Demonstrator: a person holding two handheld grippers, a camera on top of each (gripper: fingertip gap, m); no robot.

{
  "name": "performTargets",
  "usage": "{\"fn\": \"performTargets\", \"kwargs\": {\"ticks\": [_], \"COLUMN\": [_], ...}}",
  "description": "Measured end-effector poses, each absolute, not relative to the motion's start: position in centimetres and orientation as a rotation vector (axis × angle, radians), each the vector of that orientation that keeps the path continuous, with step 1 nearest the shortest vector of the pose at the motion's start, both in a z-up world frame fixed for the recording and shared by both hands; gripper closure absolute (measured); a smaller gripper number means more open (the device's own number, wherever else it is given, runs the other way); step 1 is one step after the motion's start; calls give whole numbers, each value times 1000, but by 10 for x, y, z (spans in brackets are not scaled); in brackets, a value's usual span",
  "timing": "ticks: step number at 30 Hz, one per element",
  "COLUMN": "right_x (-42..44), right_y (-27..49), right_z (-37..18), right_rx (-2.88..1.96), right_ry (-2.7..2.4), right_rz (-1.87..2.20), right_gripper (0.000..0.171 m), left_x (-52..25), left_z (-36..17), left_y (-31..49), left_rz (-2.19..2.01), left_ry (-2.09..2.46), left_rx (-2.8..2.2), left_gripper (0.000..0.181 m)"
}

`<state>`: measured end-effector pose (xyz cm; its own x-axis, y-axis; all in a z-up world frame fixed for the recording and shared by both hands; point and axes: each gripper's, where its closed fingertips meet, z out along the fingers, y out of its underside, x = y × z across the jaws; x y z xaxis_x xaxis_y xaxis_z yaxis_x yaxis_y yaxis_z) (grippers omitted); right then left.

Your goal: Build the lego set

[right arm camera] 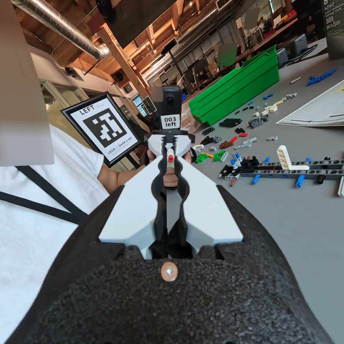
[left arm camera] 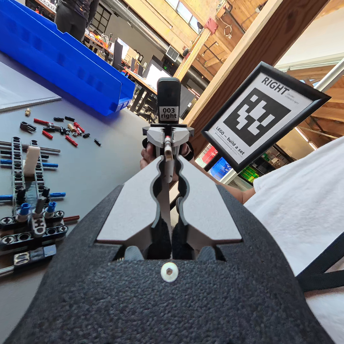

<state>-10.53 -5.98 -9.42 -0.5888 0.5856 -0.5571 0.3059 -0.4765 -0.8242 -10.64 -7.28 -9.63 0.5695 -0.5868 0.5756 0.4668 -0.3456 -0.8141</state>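
Left gripper [left arm camera: 169,158] and right gripper [right arm camera: 170,160] met tip to tip above the table edge, both pinching 1 small grey pin assembly [left arm camera: 168,149] with a red end. Beyond, left of the left gripper, lay the part-built lego frame [left arm camera: 28,186]; farther off, loose pins [left arm camera: 61,128], then a blue bin [left arm camera: 74,74].

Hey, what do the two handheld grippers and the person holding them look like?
Both the left gripper and the right gripper have a rough black body, pale grey wedge fingers with wavy black inner pads, and a washer-headed screw. Each carries a black camera bearing a white label. The person wears a white short-sleeved shirt with black straps.
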Motion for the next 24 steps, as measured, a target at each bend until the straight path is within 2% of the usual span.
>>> {"fn": "performTargets", "kwargs": {"ticks": [2,9,14,15,16,18,20,22,24], "right_x": [-105,-106,-106,-106,-105,-105,-105,-107,-107], "right_y": [-60,-59,-59,-58,-59,-62,-65,-64,-64], "right_z": [-93,-99,-99,-99,-98,-98,-100,-102,-103], "right_rx": [-1296,-1340,-1338,-1338,-1327,-1320,-1318,-1330,-1339], "right_ry": [-1479,-1480,-1484,-1480,-1482,-1496,-1521,-1522,-1524], "right_rz": [2202,2191,2197,2188,2193,2189,2171,2146,2150], "right_gripper": [167,167,167,167,167,167,167,167,167], "left_x": [-107,-107,-108,-109,-111,-112,-109,-105,-105], "left_z": [-98,-98,-99,-101,-105,-106,-107,-106,-107], "left_y": [-71,-74,-73,-72,-69,-68,-68,-70,-71], "left_rz": [-1066,-1072,-1085,-1083,-1063,-1051,-1041,-1055,-1053], "left_ry": [104,118,105,94,69,72,91,120,119], "left_rx": [-1599,-1593,-1603,-1615,-1643,-1648,-1660,-1656,-1660], "left_gripper": [181,177,181,179,161,157,161,175,175]}}
